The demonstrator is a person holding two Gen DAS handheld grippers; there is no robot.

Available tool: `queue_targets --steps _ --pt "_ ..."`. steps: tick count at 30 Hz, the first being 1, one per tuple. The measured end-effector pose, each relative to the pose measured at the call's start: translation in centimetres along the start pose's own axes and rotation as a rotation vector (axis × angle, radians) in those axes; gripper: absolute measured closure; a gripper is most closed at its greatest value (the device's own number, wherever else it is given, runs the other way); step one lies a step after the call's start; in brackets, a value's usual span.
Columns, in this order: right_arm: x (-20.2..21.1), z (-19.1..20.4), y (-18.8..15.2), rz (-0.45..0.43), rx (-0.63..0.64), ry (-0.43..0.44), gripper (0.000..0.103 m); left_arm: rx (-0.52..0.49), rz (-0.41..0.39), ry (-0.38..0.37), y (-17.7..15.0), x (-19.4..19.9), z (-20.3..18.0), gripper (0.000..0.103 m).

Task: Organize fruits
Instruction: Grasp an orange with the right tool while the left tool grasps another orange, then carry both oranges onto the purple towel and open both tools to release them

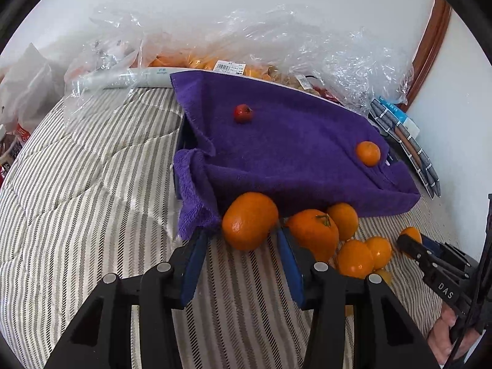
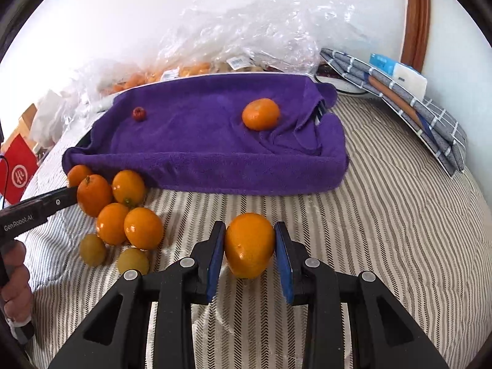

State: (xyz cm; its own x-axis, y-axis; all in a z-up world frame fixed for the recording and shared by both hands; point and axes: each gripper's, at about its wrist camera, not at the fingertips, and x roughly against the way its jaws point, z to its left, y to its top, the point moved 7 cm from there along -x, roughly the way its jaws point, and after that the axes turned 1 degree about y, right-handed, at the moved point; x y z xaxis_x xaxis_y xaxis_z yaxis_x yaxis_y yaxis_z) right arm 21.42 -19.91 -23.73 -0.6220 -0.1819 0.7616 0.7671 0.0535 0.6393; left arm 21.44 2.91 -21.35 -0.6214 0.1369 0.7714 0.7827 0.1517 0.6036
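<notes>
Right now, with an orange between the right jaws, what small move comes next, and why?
Probably close the right gripper on the orange, then lift it toward the purple towel tray. The jaws flank the fruit, contact unclear, and it seems to rest on the striped cover. One orange on the towel and a small red fruit already sit there.

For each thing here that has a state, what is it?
Left gripper: open, fingers flanking a large orange.
Right gripper: shut on an orange mandarin.
Purple towel: draped over a tray, holding one small orange and one small red fruit.
Clear plastic bags: crumpled, open.
</notes>
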Motion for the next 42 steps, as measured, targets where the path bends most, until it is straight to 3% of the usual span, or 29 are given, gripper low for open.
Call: queue_targets --steps 3,7,12,23,42 --pt "-0.1 0.1 0.0 0.002 0.011 -0.005 0.071 0.006 -0.012 -0.004 0.2 -0.3 -0.1 0.059" --pt "0.1 0.5 -0.1 0.002 0.031 -0.007 0.071 0.022 -0.016 -0.032 0.4 -0.6 -0.2 0.068" --pt "0.3 0.4 0.0 -0.014 0.014 0.011 0.071 0.05 -0.041 -0.075 0.5 -0.2 -0.1 0.069" --pt "0.7 0.0 0.2 -0.047 -0.022 0.031 0.071 0.027 -0.146 -0.047 0.7 2.0 -0.5 0.068" --pt "1.5 -0.6 0.5 -0.093 -0.063 0.086 0.071 0.049 -0.235 -0.055 1.2 4.1 0.0 0.068"
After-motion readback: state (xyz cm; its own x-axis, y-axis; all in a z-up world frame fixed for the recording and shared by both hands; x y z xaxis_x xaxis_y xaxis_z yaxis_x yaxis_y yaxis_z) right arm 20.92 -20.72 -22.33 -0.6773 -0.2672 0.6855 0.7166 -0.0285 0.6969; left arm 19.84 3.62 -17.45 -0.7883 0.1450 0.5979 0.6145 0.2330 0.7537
